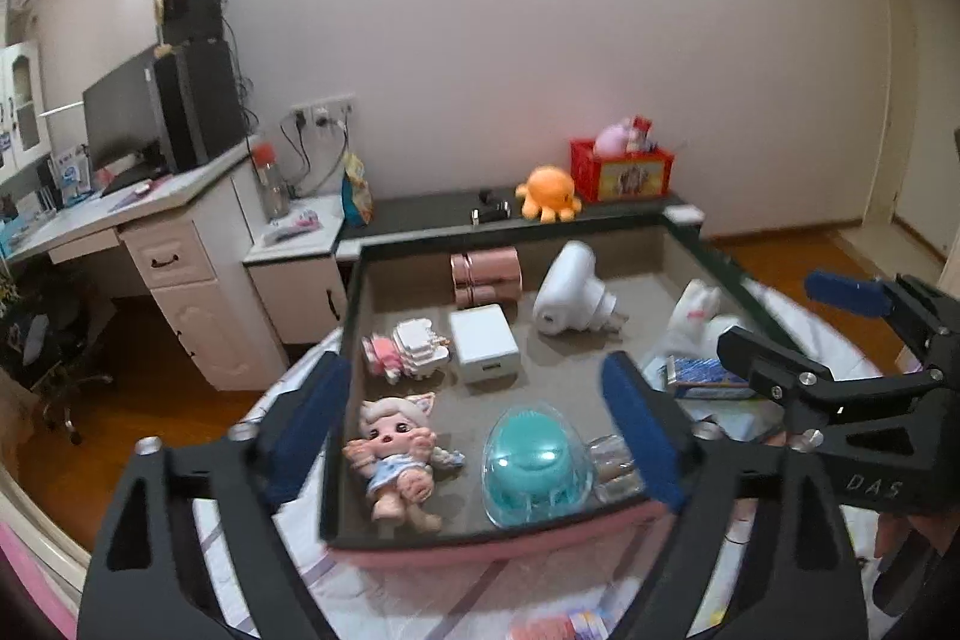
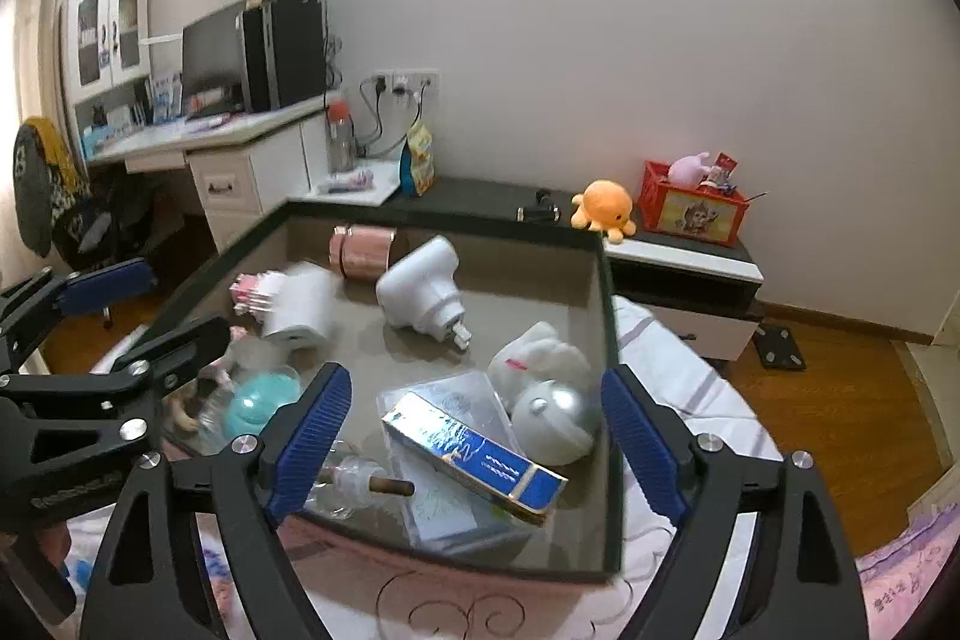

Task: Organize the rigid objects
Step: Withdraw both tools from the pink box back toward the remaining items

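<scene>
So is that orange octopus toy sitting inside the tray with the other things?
No, the orange octopus toy sits on the dark shelf behind the tray, next to a red box.

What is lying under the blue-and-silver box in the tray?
The blue-and-silver box rests tilted on a clear plastic pouch and a pale printed card, near the tray's front edge. Whatever sits beneath its middle is covered.

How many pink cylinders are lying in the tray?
2, at the tray's far end: one pink cylinder lies behind, the other just in front, touching it. The right wrist view shows them blurred; others may be hidden.
</scene>
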A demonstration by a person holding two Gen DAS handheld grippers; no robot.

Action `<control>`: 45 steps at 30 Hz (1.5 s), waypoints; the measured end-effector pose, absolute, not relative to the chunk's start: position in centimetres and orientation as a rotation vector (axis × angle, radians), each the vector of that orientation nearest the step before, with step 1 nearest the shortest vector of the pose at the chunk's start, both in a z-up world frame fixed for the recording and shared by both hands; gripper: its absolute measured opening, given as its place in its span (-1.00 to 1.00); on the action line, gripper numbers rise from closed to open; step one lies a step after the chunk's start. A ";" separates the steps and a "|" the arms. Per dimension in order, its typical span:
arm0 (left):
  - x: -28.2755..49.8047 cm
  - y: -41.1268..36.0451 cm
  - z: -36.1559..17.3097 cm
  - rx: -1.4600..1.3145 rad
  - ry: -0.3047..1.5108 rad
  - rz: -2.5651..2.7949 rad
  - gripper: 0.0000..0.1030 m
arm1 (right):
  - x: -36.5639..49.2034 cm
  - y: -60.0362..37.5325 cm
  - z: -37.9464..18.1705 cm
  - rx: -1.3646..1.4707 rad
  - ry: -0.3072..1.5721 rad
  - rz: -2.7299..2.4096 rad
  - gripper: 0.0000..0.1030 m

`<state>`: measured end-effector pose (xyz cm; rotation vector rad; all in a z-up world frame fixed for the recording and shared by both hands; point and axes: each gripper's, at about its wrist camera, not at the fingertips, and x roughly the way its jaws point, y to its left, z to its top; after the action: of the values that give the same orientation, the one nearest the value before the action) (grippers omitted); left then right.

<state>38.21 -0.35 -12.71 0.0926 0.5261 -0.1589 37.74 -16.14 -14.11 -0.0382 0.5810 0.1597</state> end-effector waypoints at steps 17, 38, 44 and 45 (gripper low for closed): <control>18.1 1.8 -4.5 0.061 0.225 -0.081 1.00 | 17.0 -16.3 -5.5 0.005 0.260 0.157 1.00; 9.4 -0.2 -5.4 0.090 0.172 -0.116 1.00 | 7.6 -16.7 -6.3 0.012 0.181 0.030 1.00; 10.5 0.5 -6.3 0.082 0.212 -0.106 1.00 | 7.8 -17.1 -7.1 0.027 0.208 0.023 1.00; 10.7 0.8 -6.5 0.081 0.220 -0.100 1.00 | 8.0 -17.2 -7.3 0.030 0.216 0.021 1.00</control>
<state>10.74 0.77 -6.52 0.0805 0.2196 -0.1004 8.00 -17.24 -7.25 0.0297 0.2163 0.0214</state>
